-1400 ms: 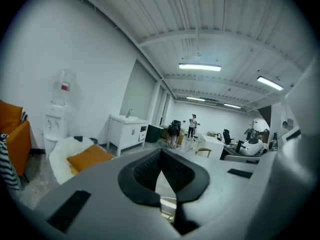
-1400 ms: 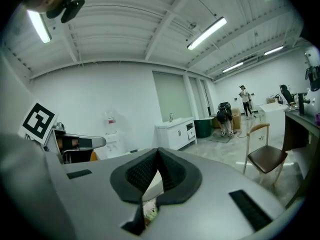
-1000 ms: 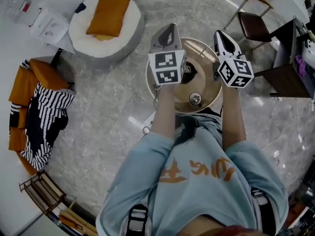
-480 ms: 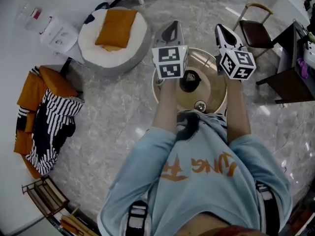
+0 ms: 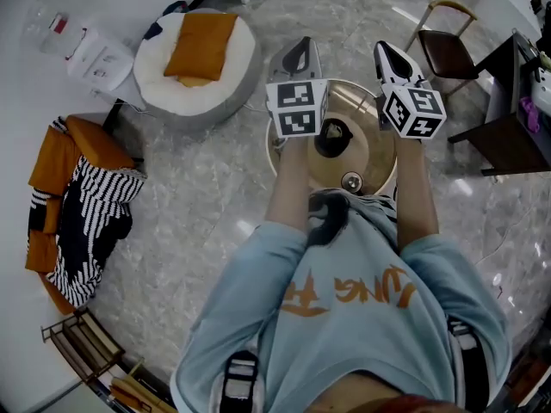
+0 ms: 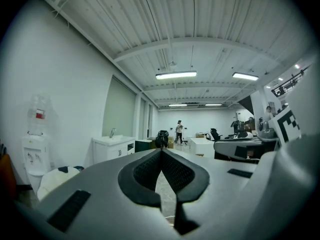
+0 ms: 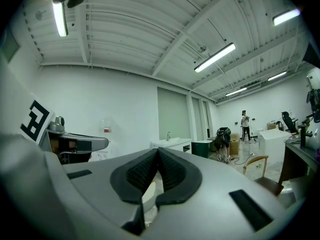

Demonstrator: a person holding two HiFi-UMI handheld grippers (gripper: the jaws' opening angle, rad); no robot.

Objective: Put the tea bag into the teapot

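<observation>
A dark teapot (image 5: 332, 136) stands on a small round wooden table (image 5: 372, 149) just ahead of the person's body. Nearer the body on the same table lies a small round metal-looking piece (image 5: 350, 181). No tea bag shows in any view. My left gripper (image 5: 300, 46) is held above the table's left part, jaws shut and empty. My right gripper (image 5: 384, 52) hovers over the table's right edge, also shut and empty. Both gripper views look out level across the room: the left gripper (image 6: 161, 153) and the right gripper (image 7: 157, 152) each show closed pads with nothing between.
A white beanbag with an orange cushion (image 5: 200, 52) sits on the floor to the table's left. A wooden chair (image 5: 446, 45) and a dark desk (image 5: 515, 119) stand to the right. A water dispenser (image 5: 84, 52) and a striped cloth on an orange seat (image 5: 86, 205) are far left.
The head view has shifted a little, so the table sits slightly to the right in frame. Both grippers stay raised over the table with jaws shut.
</observation>
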